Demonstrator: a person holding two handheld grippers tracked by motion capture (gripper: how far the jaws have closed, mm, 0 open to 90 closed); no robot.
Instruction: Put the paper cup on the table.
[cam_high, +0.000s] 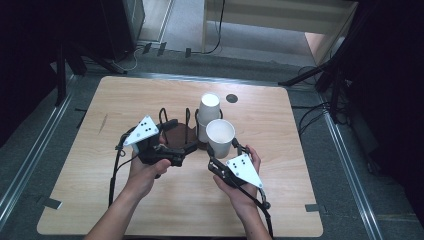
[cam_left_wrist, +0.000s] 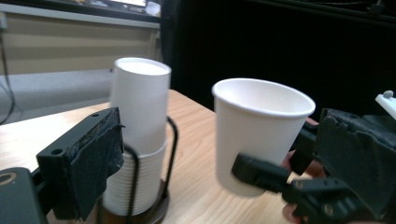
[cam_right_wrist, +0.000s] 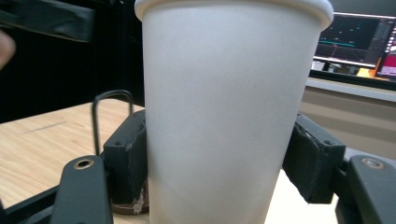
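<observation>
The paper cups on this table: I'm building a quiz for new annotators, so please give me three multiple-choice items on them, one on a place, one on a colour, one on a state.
1. Where does the stack of paper cups stand?
A. in the wire cup holder
B. on the floor
C. in a box

2. What colour is the single paper cup?
A. red
B. white
C. blue

3. How is the single paper cup held?
A. lying on the table
B. clamped by the right gripper
C. clamped by the left gripper

Key: 1 A, wire loops rise around the stack; 2 B, its wall and rim are white; 3 B, the right gripper's pads press on both its sides.
</observation>
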